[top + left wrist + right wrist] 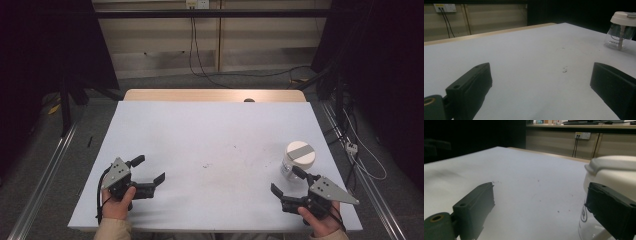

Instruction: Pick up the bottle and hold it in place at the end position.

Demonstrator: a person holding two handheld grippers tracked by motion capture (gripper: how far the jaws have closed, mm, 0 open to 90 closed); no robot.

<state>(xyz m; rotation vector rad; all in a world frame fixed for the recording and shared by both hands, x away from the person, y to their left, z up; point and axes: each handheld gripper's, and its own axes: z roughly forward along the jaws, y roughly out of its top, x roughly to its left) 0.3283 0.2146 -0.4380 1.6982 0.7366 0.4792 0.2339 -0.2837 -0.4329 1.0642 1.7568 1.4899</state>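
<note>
On the white table point(210, 150), at about eight o'clock from its middle, the left tongs point(150, 170) rest in a hand point(117, 205). Their jaws stand wide apart with nothing between them and point toward two o'clock in the high view. At about four o'clock sits the jar point(298, 160), a clear container with a cream lid crossed by a grey strip. It stands upright, long axis vertical, lid facing straight up, near the table's right edge. Just below it, at five o'clock, the right tongs point(287, 181) are released, jaws spread and aimed toward eleven o'clock. In the right gripper view the jar point(609, 172) sits right behind the right-hand jaw, outside the gap; whether they touch cannot be told.
</note>
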